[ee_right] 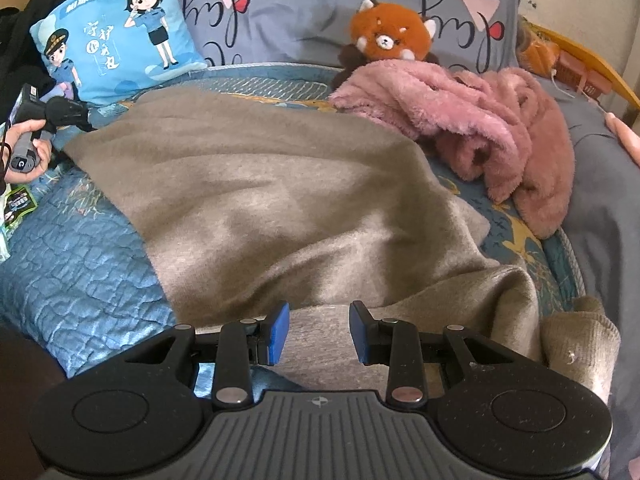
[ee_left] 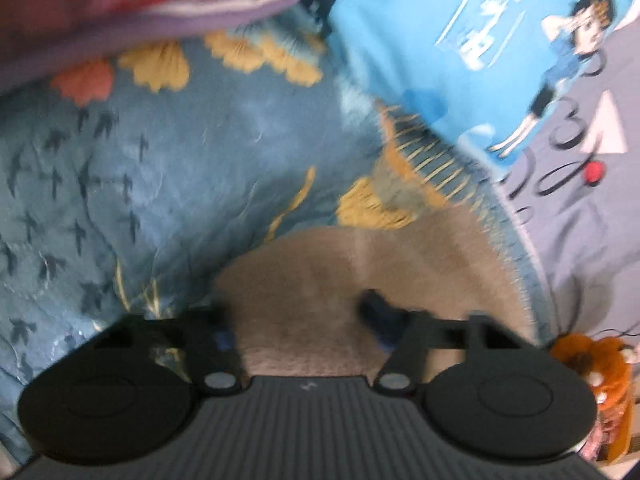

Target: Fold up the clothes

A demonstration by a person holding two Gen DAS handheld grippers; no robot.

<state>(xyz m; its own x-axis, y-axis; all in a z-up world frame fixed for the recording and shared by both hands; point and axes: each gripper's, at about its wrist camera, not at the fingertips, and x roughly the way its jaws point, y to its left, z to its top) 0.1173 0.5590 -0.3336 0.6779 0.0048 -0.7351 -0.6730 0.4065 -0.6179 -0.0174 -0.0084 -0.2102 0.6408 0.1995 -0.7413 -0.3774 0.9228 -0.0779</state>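
Observation:
A beige fleece garment [ee_right: 280, 200] lies spread over the blue quilt [ee_right: 80, 272]. My right gripper [ee_right: 318, 332] is at its near hem, where a lighter fold of the cloth fills the gap between the blue pads [ee_right: 276, 334], so it is shut on the hem. The left wrist view is blurred. There my left gripper [ee_left: 302, 326] hovers over a far corner of the beige garment [ee_left: 360, 264], its fingers [ee_left: 378, 316] standing apart with the cloth lying flat between them. A hand [ee_right: 24, 152] holds the left gripper's handle at the far left.
A pink fluffy garment [ee_right: 480, 128] lies crumpled at the right, with a red panda plush [ee_right: 390, 34] behind it. A blue cartoon cushion [ee_right: 116, 32] and grey pillows [ee_right: 304, 8] line the bed's head. Purple and pink cloth [ee_left: 120, 0] hangs at the left view's top.

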